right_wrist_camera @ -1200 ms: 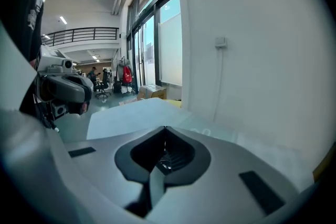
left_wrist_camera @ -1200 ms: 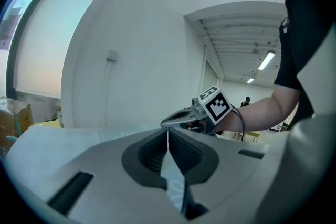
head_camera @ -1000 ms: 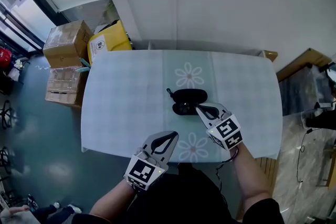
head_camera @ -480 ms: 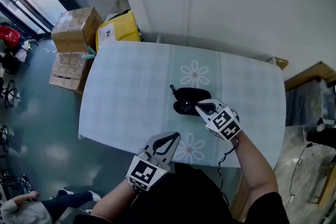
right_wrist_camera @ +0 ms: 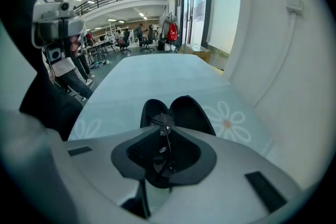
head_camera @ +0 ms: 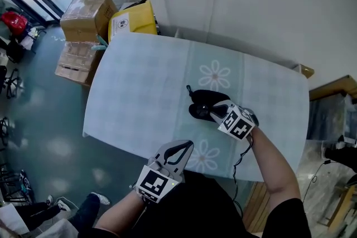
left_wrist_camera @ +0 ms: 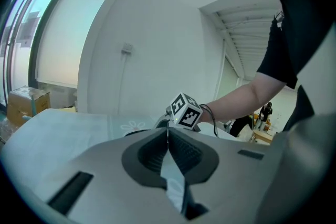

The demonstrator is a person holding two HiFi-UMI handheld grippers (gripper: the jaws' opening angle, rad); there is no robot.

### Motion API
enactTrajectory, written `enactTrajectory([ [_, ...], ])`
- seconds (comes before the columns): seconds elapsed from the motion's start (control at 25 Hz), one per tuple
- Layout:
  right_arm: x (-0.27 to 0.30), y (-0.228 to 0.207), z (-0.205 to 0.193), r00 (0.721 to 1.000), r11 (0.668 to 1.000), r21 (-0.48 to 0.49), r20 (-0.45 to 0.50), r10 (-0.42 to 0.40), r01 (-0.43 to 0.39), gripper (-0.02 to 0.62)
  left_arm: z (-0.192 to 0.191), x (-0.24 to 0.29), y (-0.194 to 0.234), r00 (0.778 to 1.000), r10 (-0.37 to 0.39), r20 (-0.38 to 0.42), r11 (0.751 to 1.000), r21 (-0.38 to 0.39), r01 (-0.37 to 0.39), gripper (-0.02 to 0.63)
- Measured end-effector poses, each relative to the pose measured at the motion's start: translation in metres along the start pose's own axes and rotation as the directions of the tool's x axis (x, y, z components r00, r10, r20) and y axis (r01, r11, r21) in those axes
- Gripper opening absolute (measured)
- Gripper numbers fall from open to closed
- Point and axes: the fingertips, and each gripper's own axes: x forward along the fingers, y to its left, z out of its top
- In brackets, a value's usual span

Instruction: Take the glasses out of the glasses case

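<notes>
My right gripper (head_camera: 215, 112) was clamped on the thin dark-framed glasses (right_wrist_camera: 164, 124), its jaws pressed onto the frame just at the mouth of the open black oval glasses case (head_camera: 202, 101). The case lay on the table with a pale blue-green checked cloth and daisy prints (head_camera: 139, 86). I couldn't tell whether the glasses were wholly clear of the case. My left gripper (head_camera: 186, 146) hung over the table's near edge, jaws together on nothing, well apart from the case.

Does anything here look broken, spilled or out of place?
Nothing stands out. The glasses case lies open on the table, and the right gripper pinches the glasses close by it. The left gripper is shut and empty.
</notes>
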Motion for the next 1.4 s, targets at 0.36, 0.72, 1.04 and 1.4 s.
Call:
enactTrajectory([
  [0.36,0.024,0.001,-0.008,0.988,0.994,-0.06,-0.129,0.085,-0.093,0.091,-0.005,-0.007,0.003,1.0,0.023,-0.003,1.0,-0.019,-0.024,0.031],
  [0.72,0.042,0.0,-0.02,0.965,0.985,-0.083,-0.225,0.132,-0.154,0.089,-0.013,-0.013,0.011,0.999,0.033,-0.022,0.999,-0.037,-0.034,0.031],
  [1.04,0.045,0.001,-0.022,0.956,0.982,-0.066,-0.25,0.153,-0.174,0.08,-0.017,-0.014,0.009,0.999,0.019,-0.032,0.999,-0.037,-0.02,0.031],
  [1.4,0.044,0.001,-0.022,0.959,0.983,-0.088,-0.25,0.136,-0.163,0.071,-0.018,-0.02,0.007,0.999,0.018,-0.035,0.999,-0.032,-0.019,0.031],
])
